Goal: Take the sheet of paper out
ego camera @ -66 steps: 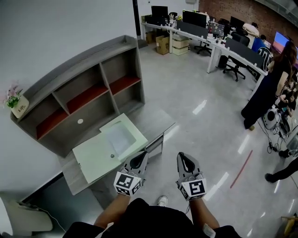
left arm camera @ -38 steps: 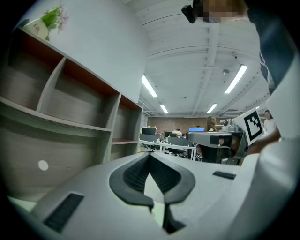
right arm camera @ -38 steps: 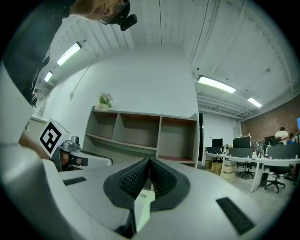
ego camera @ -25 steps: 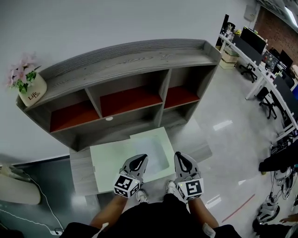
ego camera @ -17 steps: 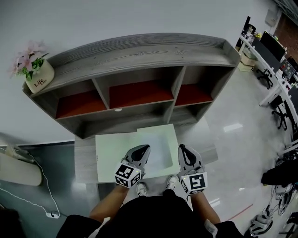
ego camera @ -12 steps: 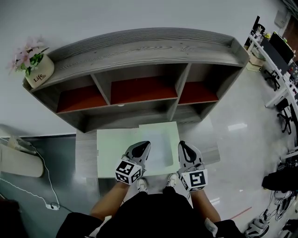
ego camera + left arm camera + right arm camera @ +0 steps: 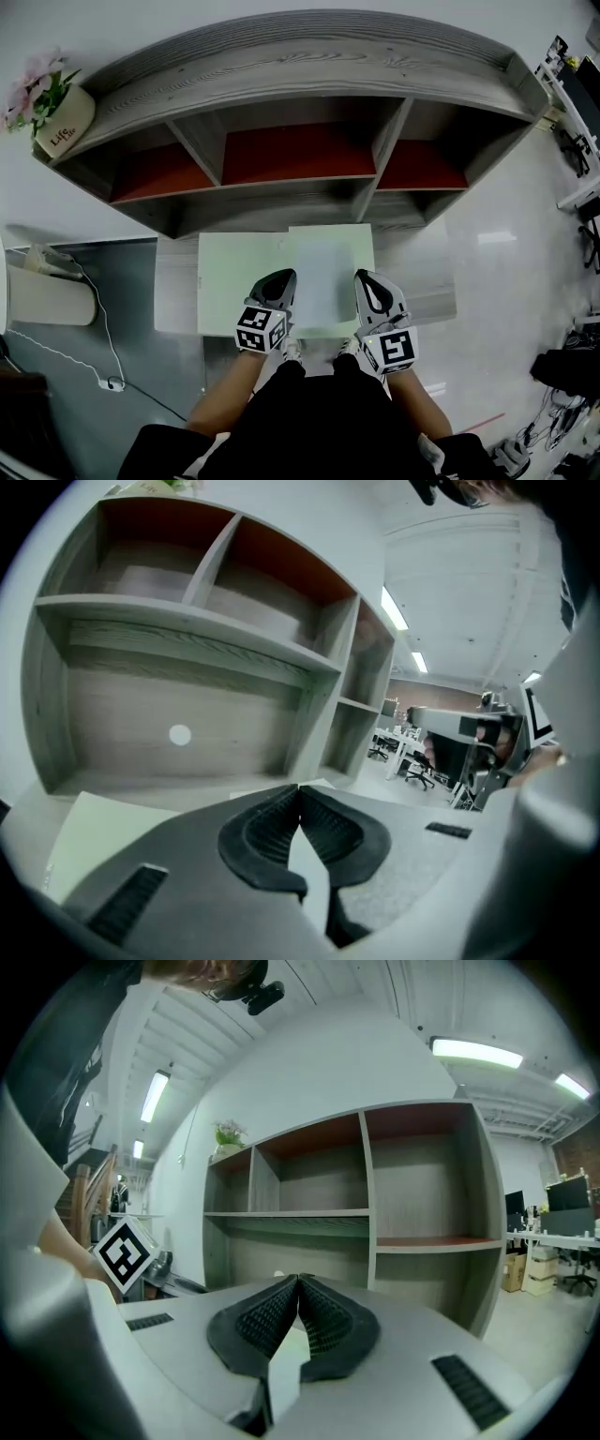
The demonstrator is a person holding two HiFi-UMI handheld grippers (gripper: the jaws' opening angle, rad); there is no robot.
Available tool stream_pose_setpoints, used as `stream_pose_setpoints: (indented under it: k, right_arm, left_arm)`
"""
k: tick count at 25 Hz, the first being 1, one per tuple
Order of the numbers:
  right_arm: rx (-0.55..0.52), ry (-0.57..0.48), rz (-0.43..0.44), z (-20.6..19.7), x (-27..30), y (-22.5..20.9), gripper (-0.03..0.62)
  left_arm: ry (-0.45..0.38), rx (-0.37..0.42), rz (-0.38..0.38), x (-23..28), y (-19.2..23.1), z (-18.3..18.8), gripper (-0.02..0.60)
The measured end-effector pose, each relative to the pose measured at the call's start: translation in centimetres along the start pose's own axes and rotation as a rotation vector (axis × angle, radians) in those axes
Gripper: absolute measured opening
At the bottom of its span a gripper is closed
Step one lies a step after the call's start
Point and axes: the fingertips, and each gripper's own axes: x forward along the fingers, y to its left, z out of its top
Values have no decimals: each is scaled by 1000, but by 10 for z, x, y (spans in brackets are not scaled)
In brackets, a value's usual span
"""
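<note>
Head view is showing the left gripper (image 7: 279,279) and right gripper (image 7: 366,279) hovering, jaws pressed together, gripping nothing. The sheet of paper (image 7: 325,272) is lying between them on the counter (image 7: 174,300), shelf (image 7: 300,159) standing beyond.

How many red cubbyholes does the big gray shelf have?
3. They sit side by side in the upper row of the shelf: the left cubbyhole, the middle cubbyhole and the right cubbyhole. None seems hidden from the head view.
</note>
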Motion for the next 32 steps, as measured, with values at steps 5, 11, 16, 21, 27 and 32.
stream_pose_setpoints:
  k: [5, 11, 16, 21, 27, 32]
  right_arm:
    - [18, 26, 40, -14, 8, 5, 21]
    - [34, 47, 69, -24, 14, 4, 21]
    - [50, 67, 85, -35, 14, 1, 21]
    - [60, 78, 88, -41, 15, -3, 21]
    - [78, 91, 87, -50, 13, -11, 21]
    - [87, 94, 83, -53, 10, -15, 21]
  left_arm:
    - [158, -69, 40, 14, 18, -44, 8]
    - [286, -243, 26, 28, 27, -89, 9]
    - [385, -323, -23, 40, 23, -121, 204]
    - [449, -363, -24, 52, 22, -139, 216]
    - [487, -439, -20, 60, 20, -154, 216]
    - [492, -491, -29, 64, 15, -158, 166]
